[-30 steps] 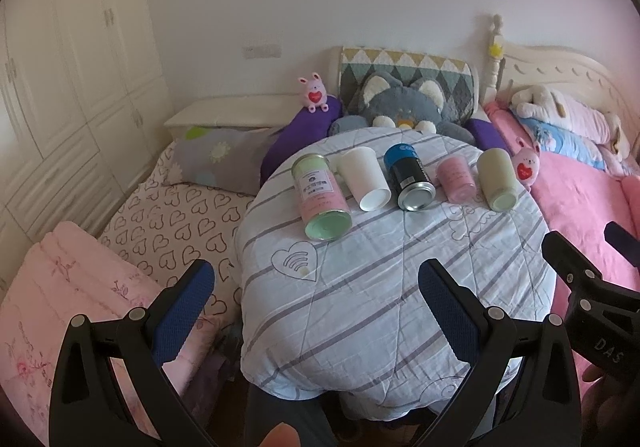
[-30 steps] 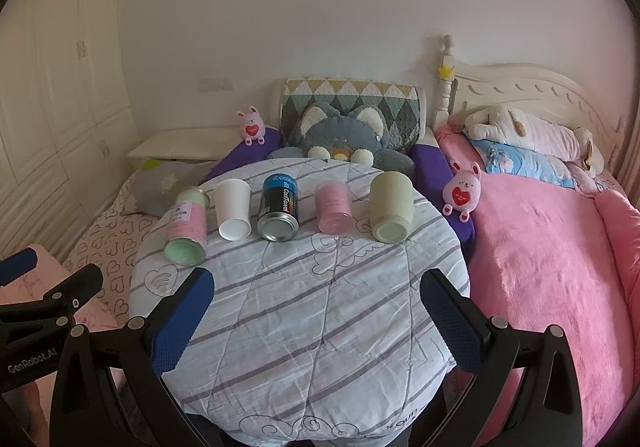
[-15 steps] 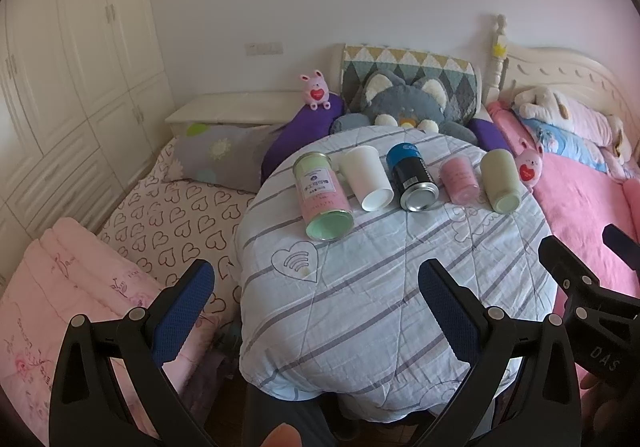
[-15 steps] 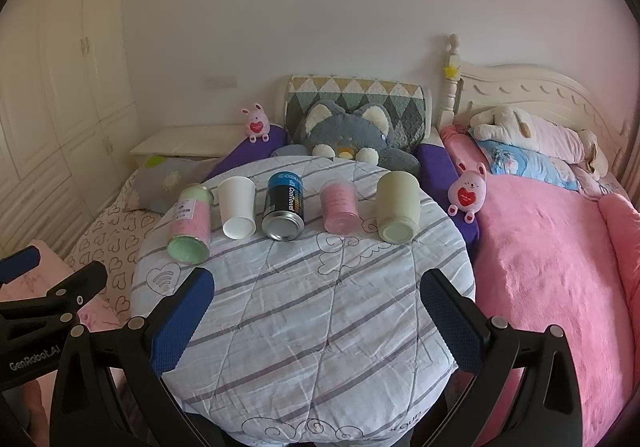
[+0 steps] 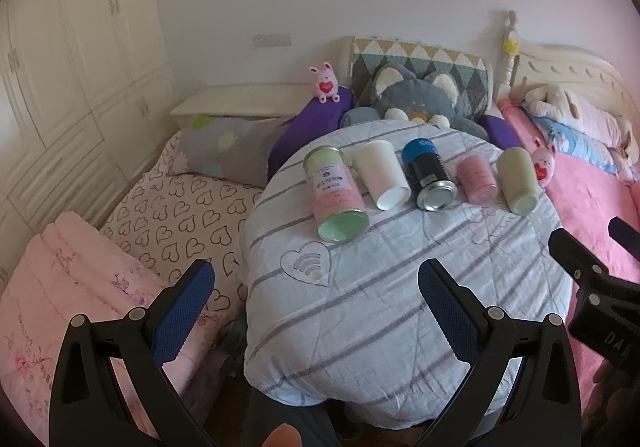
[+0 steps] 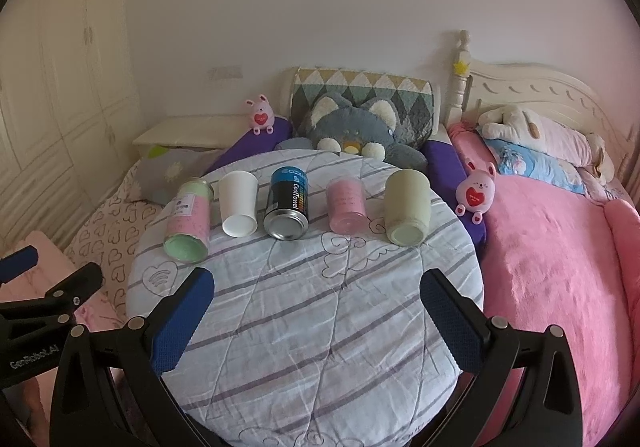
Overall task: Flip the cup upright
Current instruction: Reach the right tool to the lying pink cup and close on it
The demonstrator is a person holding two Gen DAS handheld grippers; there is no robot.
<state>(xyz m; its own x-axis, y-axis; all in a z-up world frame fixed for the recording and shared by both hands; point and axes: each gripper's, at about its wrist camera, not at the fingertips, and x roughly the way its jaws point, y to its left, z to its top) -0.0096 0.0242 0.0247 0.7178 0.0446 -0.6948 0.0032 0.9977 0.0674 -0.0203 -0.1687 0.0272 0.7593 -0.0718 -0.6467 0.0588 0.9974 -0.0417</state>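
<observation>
Several cups and cans lie on their sides in a row at the far half of a round table (image 5: pixel 380 311) (image 6: pixel 320 311) covered in a striped cloth. From left: a pink-green can (image 5: pixel 334 193) (image 6: pixel 189 221), a white paper cup (image 5: pixel 382 173) (image 6: pixel 239 203), a blue-black can (image 5: pixel 428 175) (image 6: pixel 288 205), a small pink cup (image 5: pixel 476 179) (image 6: pixel 346 203) and a pale green cup (image 5: pixel 517 179) (image 6: pixel 407 207). My left gripper (image 5: pixel 316 287) is open and empty above the table's near left edge. My right gripper (image 6: pixel 318 297) is open and empty above the near half of the table.
A grey plush cat (image 5: pixel 416 99) (image 6: pixel 356 127) and purple cushions sit behind the table. A pink bed (image 6: pixel 560 247) lies to the right, a heart-print mattress (image 5: pixel 180 215) to the left. Small pink bunny toys (image 6: pixel 476 193) (image 5: pixel 326 83) stand near the table.
Both grippers have shifted slightly; the view has drifted a little nearer to the table. The cups have not moved. Both grippers stay open.
</observation>
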